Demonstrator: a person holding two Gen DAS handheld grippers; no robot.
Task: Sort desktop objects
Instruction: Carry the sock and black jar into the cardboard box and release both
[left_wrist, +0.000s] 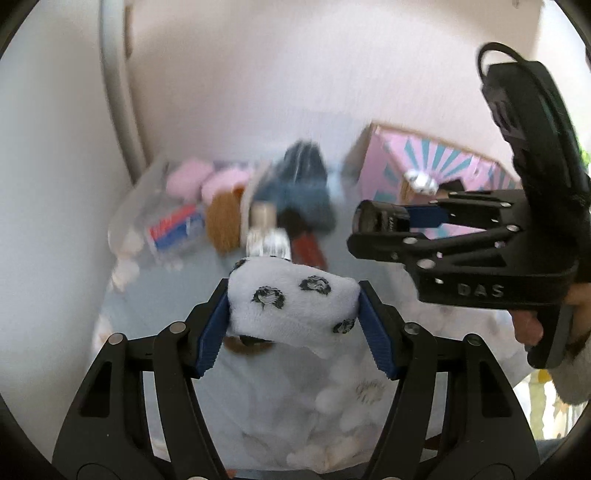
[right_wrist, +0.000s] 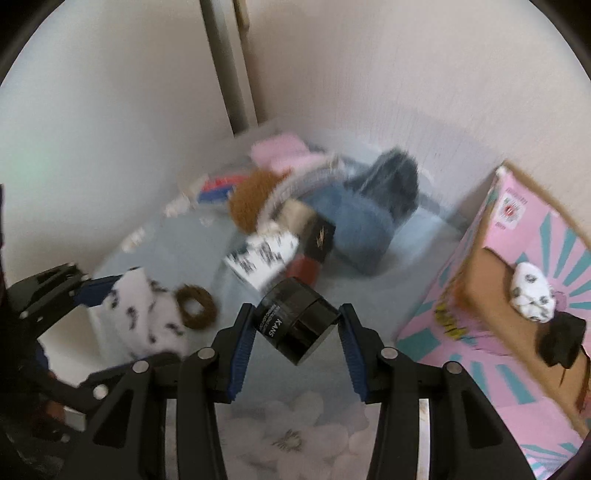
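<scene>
Left gripper (left_wrist: 293, 314), seen from its own wrist camera, is clamped on a white spotted sock (left_wrist: 291, 299), the blue pads pressing both sides of the bundle, raised above the tabletop (left_wrist: 258, 373). Ahead, blurred, lies an unsorted heap (left_wrist: 258, 206) of pink, brown, blue and dark items beside a clear bag. To the right, the right gripper (left_wrist: 373, 221) is held level and pointed leftward, a black jar (left_wrist: 380, 219) pinched at its tip; behind it stands the pink box (left_wrist: 391, 162) with one spotted sock already in it. Sorting looks early: one or two things boxed, most of the heap left.

From the right wrist camera, the right gripper (right_wrist: 297, 325) grips the black jar (right_wrist: 297, 321), tilted corner-down between the pads, above the flower-patterned tabletop (right_wrist: 295, 435). The pink box (right_wrist: 517, 295) sits to the right, holding a spotted sock (right_wrist: 532, 295) and something black (right_wrist: 561, 339). At left, the left gripper (right_wrist: 92, 288) holds its sock (right_wrist: 144, 314) beside a brown hair tie (right_wrist: 195, 306). The heap (right_wrist: 314, 214) lies beyond both.
</scene>
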